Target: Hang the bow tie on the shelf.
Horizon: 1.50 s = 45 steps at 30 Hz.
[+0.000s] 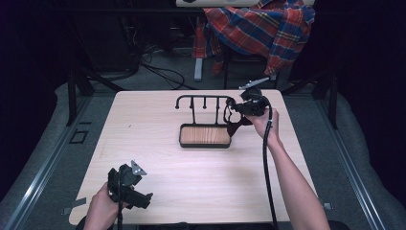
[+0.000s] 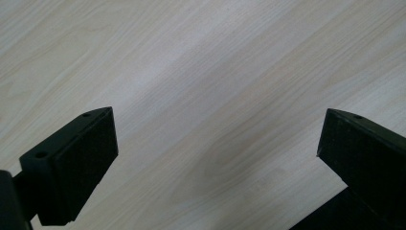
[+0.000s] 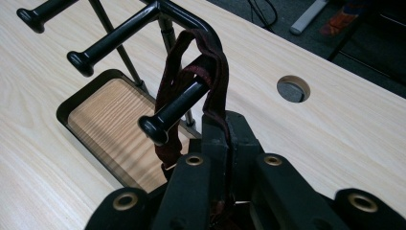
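Right gripper pinching dark red strap on rack; left gripper idle, fingers spread.

Right arm reaches forward to the rack's right end at the far middle of the table, fingers pressed together on the strap. Strap loops over the rightmost peg, hanging down beside the wooden tray; peg's long axis points toward the person. Left hand low at near-left table edge, gripper over bare wood.

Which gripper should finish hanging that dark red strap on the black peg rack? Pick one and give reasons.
Right. The right gripper is shut on the dark red strap, already looped over a peg of the black peg rack. The left gripper is open near the table's front edge.
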### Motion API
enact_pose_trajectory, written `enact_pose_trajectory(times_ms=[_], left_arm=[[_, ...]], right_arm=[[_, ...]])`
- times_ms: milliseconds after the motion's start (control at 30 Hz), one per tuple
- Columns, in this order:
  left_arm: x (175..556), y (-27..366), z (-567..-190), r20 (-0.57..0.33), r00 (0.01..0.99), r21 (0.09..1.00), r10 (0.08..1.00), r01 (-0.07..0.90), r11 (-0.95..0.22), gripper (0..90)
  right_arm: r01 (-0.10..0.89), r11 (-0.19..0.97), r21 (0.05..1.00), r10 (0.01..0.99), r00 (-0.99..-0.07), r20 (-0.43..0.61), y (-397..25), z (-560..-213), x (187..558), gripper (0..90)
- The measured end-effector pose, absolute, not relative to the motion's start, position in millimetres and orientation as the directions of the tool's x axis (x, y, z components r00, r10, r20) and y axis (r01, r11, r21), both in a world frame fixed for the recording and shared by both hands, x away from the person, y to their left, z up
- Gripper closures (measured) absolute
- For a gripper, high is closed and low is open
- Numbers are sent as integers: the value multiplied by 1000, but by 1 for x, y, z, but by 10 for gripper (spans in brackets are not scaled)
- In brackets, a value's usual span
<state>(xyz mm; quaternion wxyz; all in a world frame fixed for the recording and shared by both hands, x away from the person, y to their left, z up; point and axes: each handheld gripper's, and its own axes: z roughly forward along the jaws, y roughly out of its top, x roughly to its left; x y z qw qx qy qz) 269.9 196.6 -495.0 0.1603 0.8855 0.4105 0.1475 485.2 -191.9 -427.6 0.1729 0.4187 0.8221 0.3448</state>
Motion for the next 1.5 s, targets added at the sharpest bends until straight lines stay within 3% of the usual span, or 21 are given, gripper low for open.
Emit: enact_pose_trajectory(times_ms=[633, 1033, 1500], left_arm=[[270, 195, -495, 131, 625, 397, 770, 678, -618, 1], [271, 196, -495, 123, 619, 399, 776, 685, -609, 1], [271, 196, -495, 121, 614, 399, 780, 689, -605, 1]], right_arm=[[591, 418, 690, 790, -611, 45, -191, -432, 487, 762], [611, 447, 654, 798, -603, 18, -209, -416, 470, 468], [592, 520, 616, 750, -662, 4, -235, -419, 417, 282]])
